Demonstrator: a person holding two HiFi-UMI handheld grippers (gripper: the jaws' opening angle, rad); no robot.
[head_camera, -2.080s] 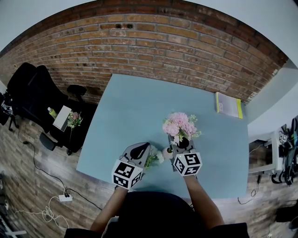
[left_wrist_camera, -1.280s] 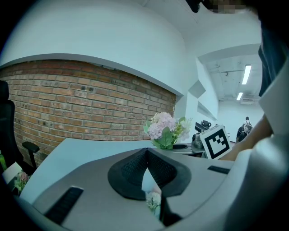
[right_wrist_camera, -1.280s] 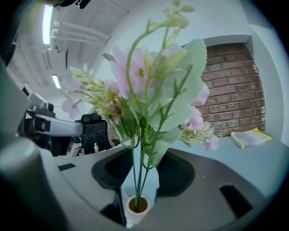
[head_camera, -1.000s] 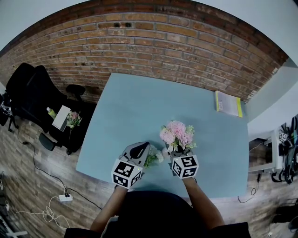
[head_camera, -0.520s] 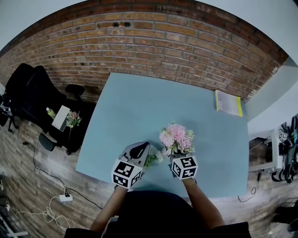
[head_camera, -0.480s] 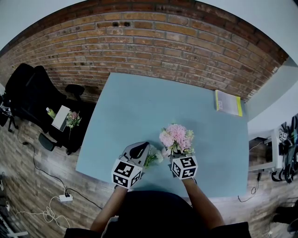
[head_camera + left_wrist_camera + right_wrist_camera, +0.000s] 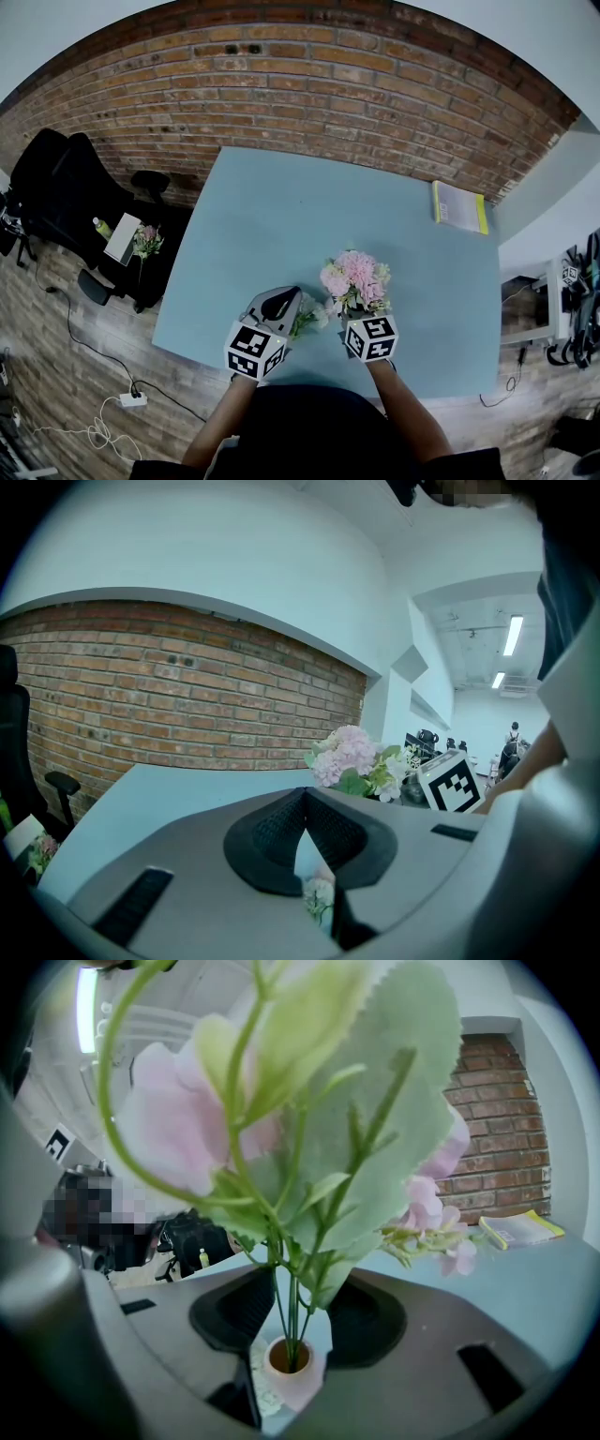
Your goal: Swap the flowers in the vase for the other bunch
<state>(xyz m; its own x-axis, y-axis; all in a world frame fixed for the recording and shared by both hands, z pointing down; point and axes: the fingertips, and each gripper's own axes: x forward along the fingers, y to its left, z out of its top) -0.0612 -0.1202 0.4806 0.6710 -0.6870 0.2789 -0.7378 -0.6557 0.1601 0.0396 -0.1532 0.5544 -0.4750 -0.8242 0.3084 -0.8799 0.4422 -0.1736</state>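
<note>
The person stands at the near edge of a light blue table (image 7: 281, 216), a gripper in each hand. The right gripper (image 7: 296, 1333) has its jaws part-way closed round the neck of a small pale round-mouthed vase (image 7: 292, 1382) and presses on it from both sides. Green stems run down into the vase's mouth. Above them a bunch of pink flowers with broad green leaves (image 7: 354, 277) spreads out, hiding the vase from overhead.

The left gripper (image 7: 303, 797) sits beside it near the table edge with its jaws fully together at the tips. A smaller white-and-green bunch (image 7: 309, 319) lies just by its nose, between the two grippers. I cannot tell whether a stem is pinched.
</note>
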